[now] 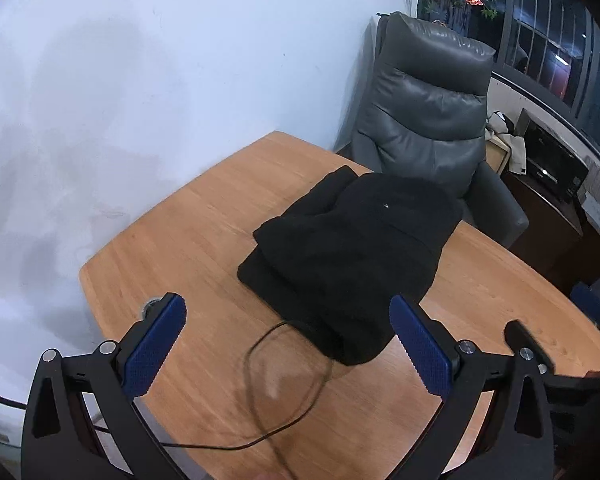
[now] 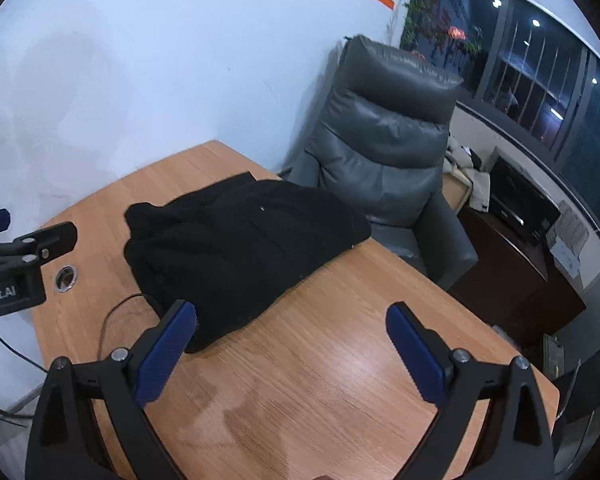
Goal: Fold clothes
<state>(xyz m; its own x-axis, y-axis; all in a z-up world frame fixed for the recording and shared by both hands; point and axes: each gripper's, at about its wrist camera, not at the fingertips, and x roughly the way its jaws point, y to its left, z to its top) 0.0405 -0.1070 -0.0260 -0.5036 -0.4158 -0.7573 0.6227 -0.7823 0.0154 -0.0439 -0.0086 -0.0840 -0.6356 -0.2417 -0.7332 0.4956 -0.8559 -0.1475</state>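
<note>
Two wide-open claws frame the scene. Filling most of each frame is a wooden table (image 1: 204, 216), with a grey leather armchair (image 1: 423, 120) behind it at the upper right. On the table, a black garment (image 1: 351, 252) lies folded into a thick bundle at the centre of the left wrist view, and at centre left in the right wrist view (image 2: 236, 248). A thin black cable (image 1: 260, 400) loops over the bare wood below the bundle. The left gripper (image 1: 288, 340) has its blue pads spread far apart, clamped on nothing, above the bundle's near edge. The right gripper (image 2: 292, 344) stands equally wide and empty over bare wood, its left pad overlapping the garment's near corner; contact cannot be told.
</note>
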